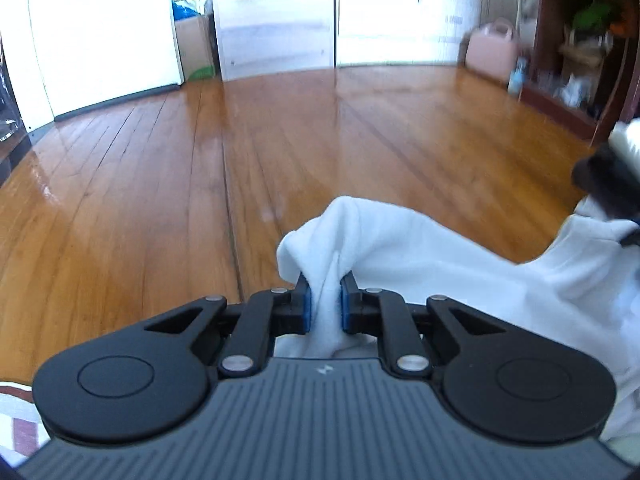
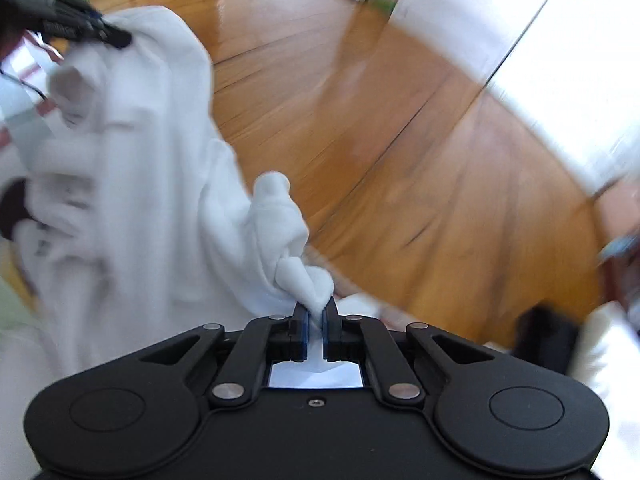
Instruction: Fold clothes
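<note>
Both grippers have a grip on the same white garment (image 1: pixel 460 248), which is held up in the air over a wooden floor (image 1: pixel 160 184). The left gripper (image 1: pixel 325 308) has its fingers closed on a bunched fold of the cloth, blue pads (image 1: pixel 306 312) pressing it from both sides, with the fabric spilling out above and below the pinch. The right gripper (image 2: pixel 316 326) is doing the same on another bit of the garment, fingers squeezed tight on a small wad of cloth.

From the left wrist view the cloth sags across to the right, where the other gripper shows up as a dark blurry shape at the frame edge. From the right wrist view the garment hangs as a big crumpled mass on the left, blocking most of what's behind it.

Around the room: white cabinet doors (image 1: pixel 276 12) along the far wall, a cardboard box (image 1: pixel 196 48) with something blue on top tucked between them, a pink bag (image 1: pixel 494 46) on the floor near a dark wooden shelf (image 1: pixel 576 40) full of odds and ends too blurry to make out. A bit of patterned fabric (image 1: pixel 16 420) peeks in at the lower left corner. The right view is heavily motion-blurred.
</note>
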A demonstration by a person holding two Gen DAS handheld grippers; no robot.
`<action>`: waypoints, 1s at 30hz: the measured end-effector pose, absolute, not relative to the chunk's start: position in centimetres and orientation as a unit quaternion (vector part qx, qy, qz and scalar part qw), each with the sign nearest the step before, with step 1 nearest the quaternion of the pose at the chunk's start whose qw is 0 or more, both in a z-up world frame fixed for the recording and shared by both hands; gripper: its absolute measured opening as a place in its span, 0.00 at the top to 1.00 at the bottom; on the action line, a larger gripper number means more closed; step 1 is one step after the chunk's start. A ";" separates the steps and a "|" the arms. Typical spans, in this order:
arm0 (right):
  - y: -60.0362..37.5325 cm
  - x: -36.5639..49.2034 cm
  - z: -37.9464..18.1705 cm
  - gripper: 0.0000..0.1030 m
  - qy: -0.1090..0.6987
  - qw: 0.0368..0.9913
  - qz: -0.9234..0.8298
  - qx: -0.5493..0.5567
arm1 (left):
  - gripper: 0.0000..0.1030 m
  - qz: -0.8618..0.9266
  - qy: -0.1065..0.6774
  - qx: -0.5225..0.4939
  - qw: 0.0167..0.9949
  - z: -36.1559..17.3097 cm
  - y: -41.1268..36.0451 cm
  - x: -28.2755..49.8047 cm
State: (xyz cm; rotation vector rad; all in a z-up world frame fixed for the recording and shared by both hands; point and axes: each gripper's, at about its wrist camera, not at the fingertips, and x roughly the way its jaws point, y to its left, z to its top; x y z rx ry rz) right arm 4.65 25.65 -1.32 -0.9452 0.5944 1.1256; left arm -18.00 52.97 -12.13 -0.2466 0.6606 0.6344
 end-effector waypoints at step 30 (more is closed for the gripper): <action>38.5 13.9 -7.2 0.43 0.463 0.707 0.481 -0.233 | 0.39 0.352 0.333 -0.290 0.826 -22.5 57.9 -12.4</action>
